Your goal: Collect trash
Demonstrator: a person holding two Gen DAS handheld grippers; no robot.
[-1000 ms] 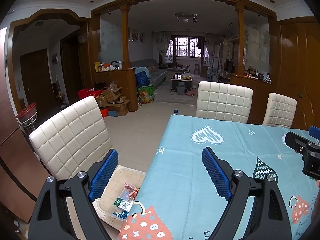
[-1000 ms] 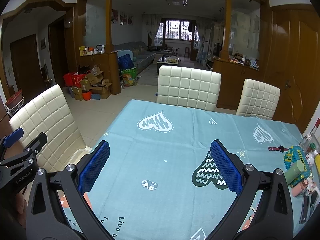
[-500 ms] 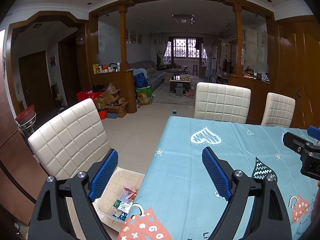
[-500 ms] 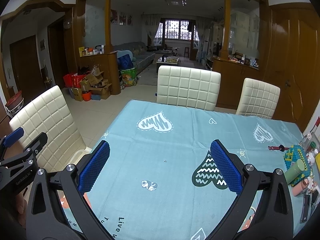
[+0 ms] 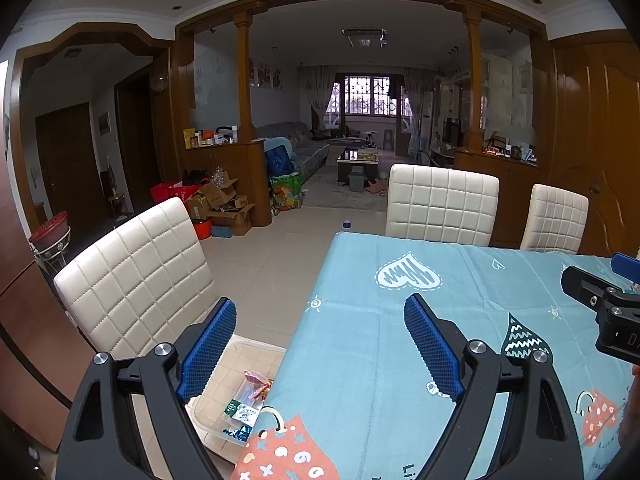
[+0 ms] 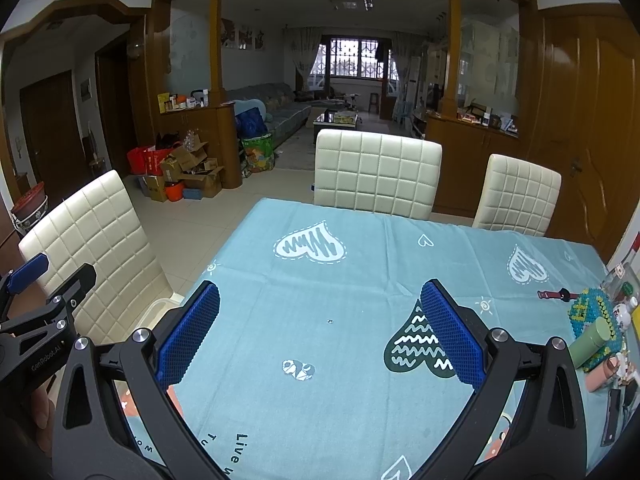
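With both left tongs [image 5: 316, 348] and right tongs [image 6: 320, 332] open and empty above the counter [image 6: 320, 280], I judge collecting nearly finished; next comes the dark speck [image 6: 330, 321] at twelve o'clock.

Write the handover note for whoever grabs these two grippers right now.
Left gripper: open, empty, over the table's left edge.
Right gripper: open, empty, above the blue tablecloth.
Clear bin sits on the chair seat beside the table, with wrappers already inside.
Done: the middle of the cloth looks clear.
Left: check the clutter at the table's right edge for trash; I cannot tell what counts.
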